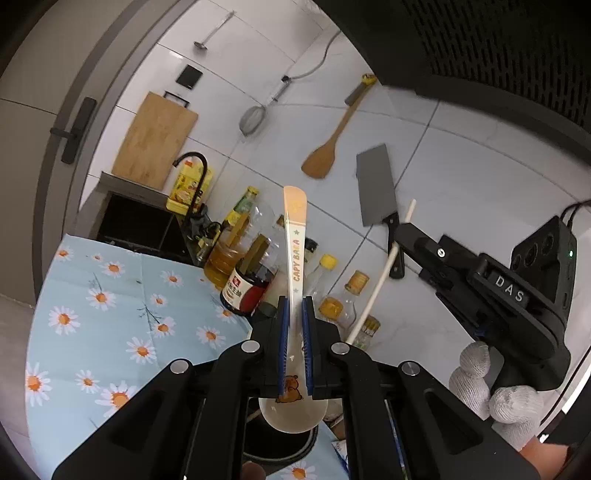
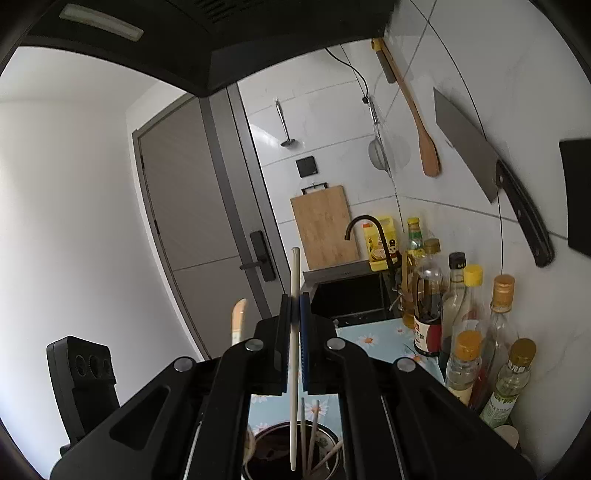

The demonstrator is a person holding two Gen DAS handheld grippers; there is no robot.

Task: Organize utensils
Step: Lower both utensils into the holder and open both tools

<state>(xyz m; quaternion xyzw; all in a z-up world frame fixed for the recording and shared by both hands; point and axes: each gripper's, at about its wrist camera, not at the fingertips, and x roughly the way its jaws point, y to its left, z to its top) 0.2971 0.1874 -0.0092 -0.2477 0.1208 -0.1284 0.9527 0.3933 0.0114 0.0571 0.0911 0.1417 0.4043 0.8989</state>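
Note:
My left gripper (image 1: 295,308) is shut on a white spoon (image 1: 295,240) printed with a cartoon animal. Its handle points up and its bowl hangs below the jaws. Under it stands a dark round utensil holder (image 1: 284,448). In the right wrist view, my right gripper (image 2: 294,300) is shut on a white chopstick (image 2: 294,269) held upright. The chopstick's lower tip hangs in the mouth of the utensil holder (image 2: 273,446), which contains several chopsticks. The spoon's handle tip (image 2: 239,317) shows to the left. In the left wrist view, the right gripper (image 1: 402,240) is at the right, held by a gloved hand (image 1: 495,391).
Several oil and sauce bottles (image 2: 465,325) line the tiled wall on a daisy-print cloth (image 1: 110,295). A sink (image 2: 351,299) with a black faucet (image 2: 369,229) lies beyond. A cleaver (image 2: 476,151), wooden spatula (image 2: 421,125), strainer (image 2: 378,151) and cutting board (image 2: 323,225) are at the wall. A range hood (image 2: 221,33) is overhead.

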